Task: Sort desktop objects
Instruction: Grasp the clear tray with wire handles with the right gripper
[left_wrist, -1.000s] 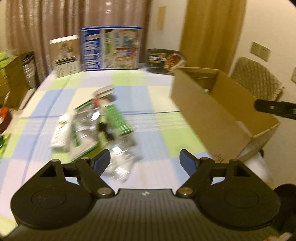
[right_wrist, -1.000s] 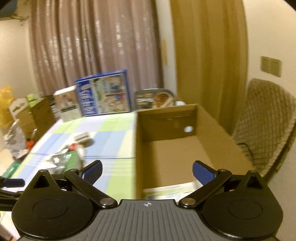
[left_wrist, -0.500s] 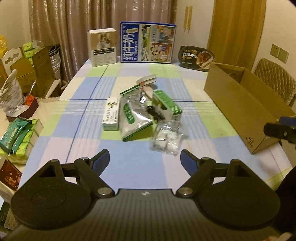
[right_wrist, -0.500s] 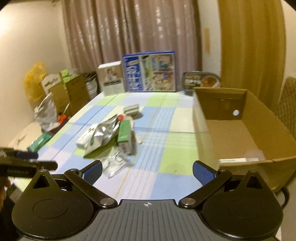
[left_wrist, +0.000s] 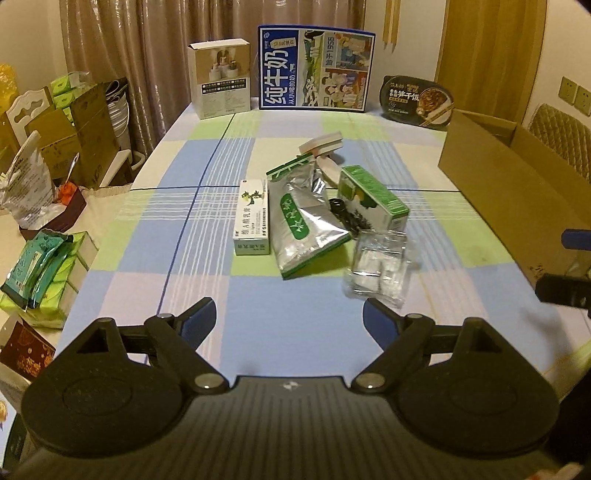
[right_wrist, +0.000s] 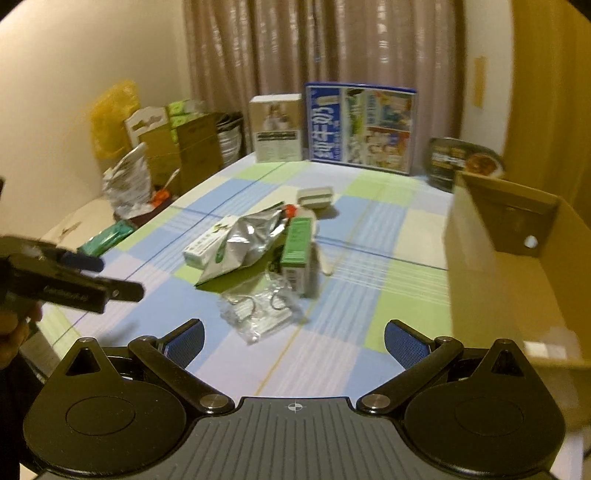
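A small pile lies mid-table: a white and green tube box (left_wrist: 252, 218), a silver foil pouch (left_wrist: 304, 225), a green carton (left_wrist: 373, 195), a clear plastic packet (left_wrist: 378, 271) and a white case (left_wrist: 321, 143). The pile also shows in the right wrist view, with the clear packet (right_wrist: 260, 310) nearest. My left gripper (left_wrist: 290, 321) is open and empty, above the table's near edge, short of the pile. My right gripper (right_wrist: 293, 338) is open and empty, just short of the clear packet. An open cardboard box (left_wrist: 517, 184) stands at the right edge.
A blue milk carton case (left_wrist: 316, 68), a beige box (left_wrist: 219, 79) and a black meal tub (left_wrist: 417, 101) stand at the table's far end. Cartons and bags (left_wrist: 48, 140) crowd the left side. A wicker chair (left_wrist: 559, 133) is behind the cardboard box.
Both grippers have pulled back and turned left: the left view now takes in the whole pile, and the right view has swung from the cardboard box toward the pile. Both stay open.
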